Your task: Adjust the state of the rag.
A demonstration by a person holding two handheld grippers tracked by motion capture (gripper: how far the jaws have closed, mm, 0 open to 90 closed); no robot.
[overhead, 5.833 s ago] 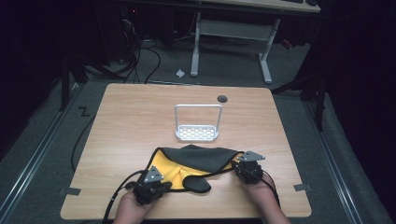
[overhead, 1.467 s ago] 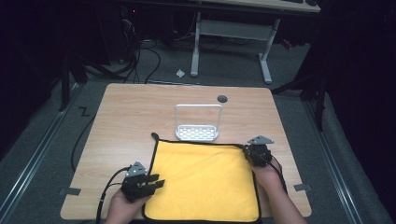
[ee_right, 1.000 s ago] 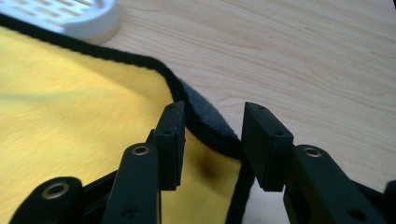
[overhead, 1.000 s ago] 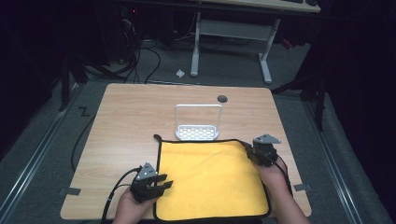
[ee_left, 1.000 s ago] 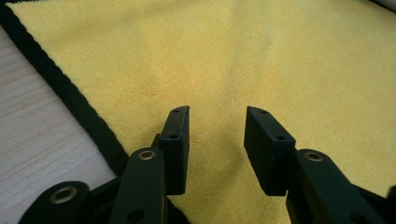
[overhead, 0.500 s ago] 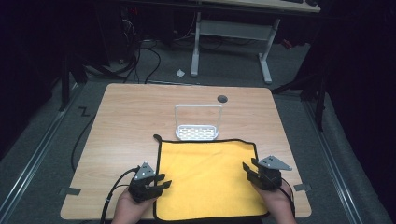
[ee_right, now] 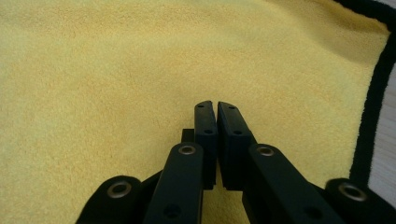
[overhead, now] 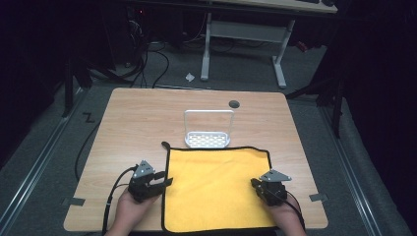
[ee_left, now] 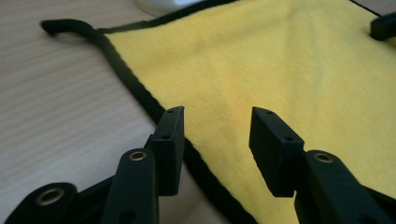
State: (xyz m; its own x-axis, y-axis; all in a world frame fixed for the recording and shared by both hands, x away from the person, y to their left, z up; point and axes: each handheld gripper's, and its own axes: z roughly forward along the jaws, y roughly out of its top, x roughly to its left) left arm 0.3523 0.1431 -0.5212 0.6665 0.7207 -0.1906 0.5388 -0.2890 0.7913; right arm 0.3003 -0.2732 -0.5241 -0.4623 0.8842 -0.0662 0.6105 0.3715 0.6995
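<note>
We see the cloth (overhead: 216, 189) lying flat in the lower middle of the frame, on the table (overhead: 133, 123). Just above its upper edge stands the rack (overhead: 208, 130). The left gripper (overhead: 164, 181) sits at the cloth's left edge, the right gripper (overhead: 254, 184) on its right part, well apart.

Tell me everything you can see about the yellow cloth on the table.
The yellow cloth is a soft, fuzzy-looking square with black edging and a small black loop at its far left corner. It lies spread flat on the wooden table, its far edge beside a white rack, its near edge at the table's front.
</note>
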